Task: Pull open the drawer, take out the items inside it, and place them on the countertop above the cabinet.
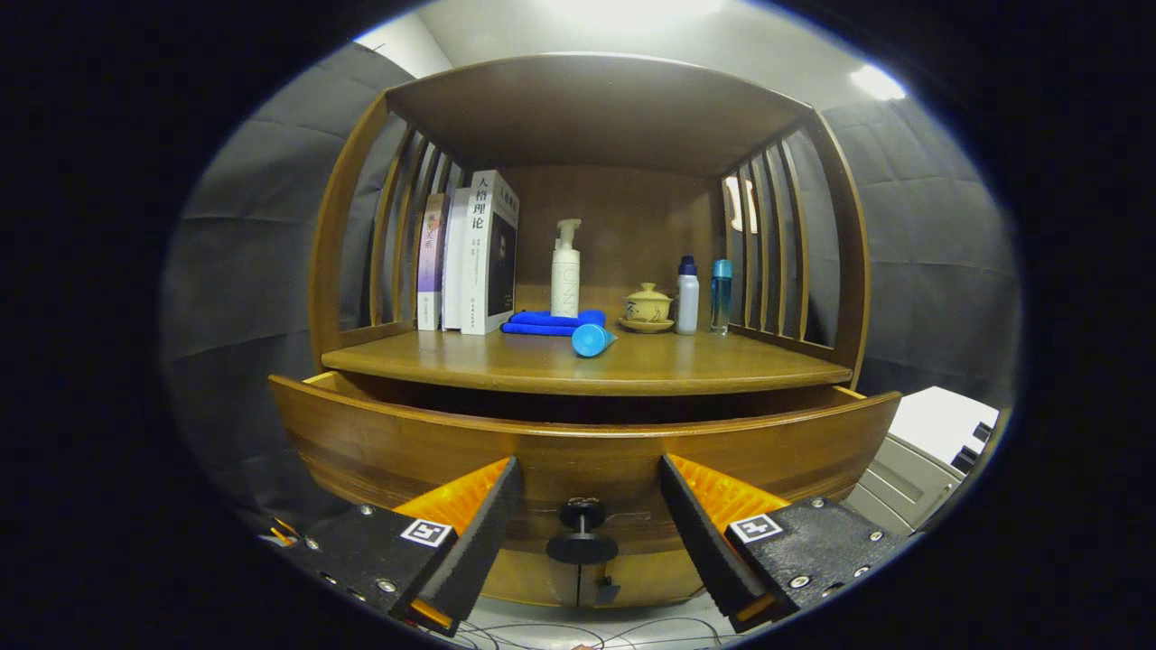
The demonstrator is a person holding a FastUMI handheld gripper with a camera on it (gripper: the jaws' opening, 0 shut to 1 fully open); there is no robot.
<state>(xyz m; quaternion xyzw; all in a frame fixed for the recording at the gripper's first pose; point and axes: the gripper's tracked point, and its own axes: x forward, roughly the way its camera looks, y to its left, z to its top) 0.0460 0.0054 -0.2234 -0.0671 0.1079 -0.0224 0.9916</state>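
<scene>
The wooden cabinet's drawer (379, 442) stands pulled out a little, a dark gap showing behind its curved front; its inside is hidden. A round black knob (582, 531) sits at the middle of the drawer front. My gripper (587, 474) is open, its two fingers spread to either side of the knob and touching nothing. On the countertop (704, 366) above lie a folded blue cloth (551, 322) and a blue bottle (592, 340) on its side near the front edge.
Three books (470, 257) stand at the countertop's left. A white pump bottle (565, 271), a lidded ceramic cup on a saucer (647, 307), and two small bottles (703, 295) stand toward the back. Slatted wooden sides and a top enclose the shelf. A white box (930, 442) sits at right.
</scene>
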